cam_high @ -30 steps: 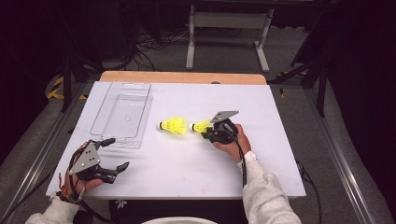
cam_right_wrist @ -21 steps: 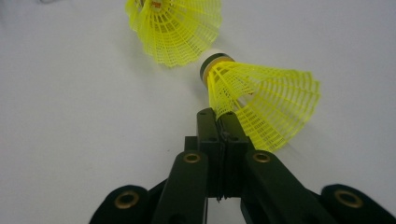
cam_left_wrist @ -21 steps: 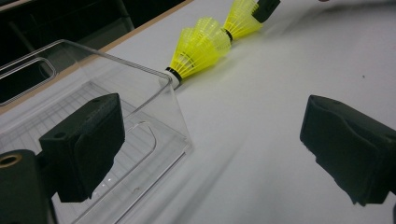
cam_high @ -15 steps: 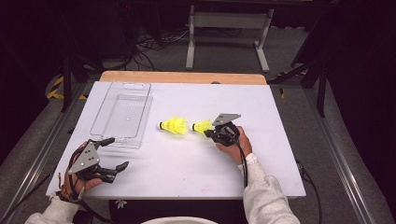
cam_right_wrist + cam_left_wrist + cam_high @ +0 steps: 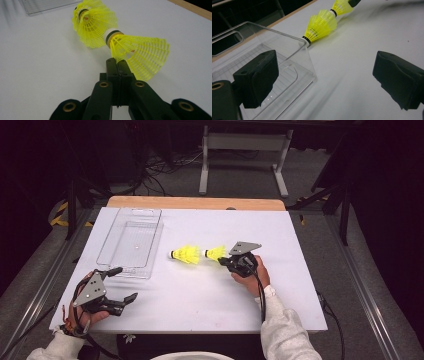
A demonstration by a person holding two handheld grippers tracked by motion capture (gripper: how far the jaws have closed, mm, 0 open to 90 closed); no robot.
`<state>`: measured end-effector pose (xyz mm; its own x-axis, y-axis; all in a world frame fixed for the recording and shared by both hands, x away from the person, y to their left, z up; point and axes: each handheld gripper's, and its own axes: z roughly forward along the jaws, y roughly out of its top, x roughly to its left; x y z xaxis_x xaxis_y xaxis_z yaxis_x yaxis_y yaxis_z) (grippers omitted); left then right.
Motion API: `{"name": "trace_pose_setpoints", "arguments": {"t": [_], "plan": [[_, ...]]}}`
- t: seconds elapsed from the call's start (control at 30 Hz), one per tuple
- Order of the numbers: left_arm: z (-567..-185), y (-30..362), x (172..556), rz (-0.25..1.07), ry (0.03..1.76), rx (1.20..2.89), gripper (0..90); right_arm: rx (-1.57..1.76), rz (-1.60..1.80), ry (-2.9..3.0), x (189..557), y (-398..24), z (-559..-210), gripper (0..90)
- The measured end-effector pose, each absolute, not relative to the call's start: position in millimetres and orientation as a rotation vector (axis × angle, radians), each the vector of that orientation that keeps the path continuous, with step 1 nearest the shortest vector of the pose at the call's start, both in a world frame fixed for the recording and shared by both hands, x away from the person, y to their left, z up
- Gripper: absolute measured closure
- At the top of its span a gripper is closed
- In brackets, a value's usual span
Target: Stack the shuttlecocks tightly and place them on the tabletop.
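Right gripper [image 5: 223,259] pinching a yellow shuttlecock [image 5: 140,53]

Its jaws have just shut on the skirt edge – lift gently, don't crush it. It lies beside the second shuttlecock [image 5: 186,254], near the clear tray [image 5: 150,242]. Left gripper [image 5: 324,75] is open, holding nothing.

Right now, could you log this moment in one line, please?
right gripper shut on near shuttlecock skirt | left gripper open, idle | tray empty
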<state>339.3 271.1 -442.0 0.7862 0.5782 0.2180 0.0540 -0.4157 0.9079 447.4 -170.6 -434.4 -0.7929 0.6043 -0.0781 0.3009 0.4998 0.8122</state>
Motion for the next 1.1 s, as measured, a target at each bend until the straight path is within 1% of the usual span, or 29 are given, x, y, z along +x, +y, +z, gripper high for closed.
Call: {"name": "trace_pose_setpoints", "arguments": {"t": [0.57, 1.1], "plan": [[-442, 271, 339, 0.629, 0.472, 1.936, 7.4, 0.708, 1.23, 2.397, 443, -162, -433, 90.0], [-443, 270, 339, 0.626, 0.47, 1.934, 7.4, 0.672, 1.224, 2.415, 444, -143, -439, 90.0]]}}
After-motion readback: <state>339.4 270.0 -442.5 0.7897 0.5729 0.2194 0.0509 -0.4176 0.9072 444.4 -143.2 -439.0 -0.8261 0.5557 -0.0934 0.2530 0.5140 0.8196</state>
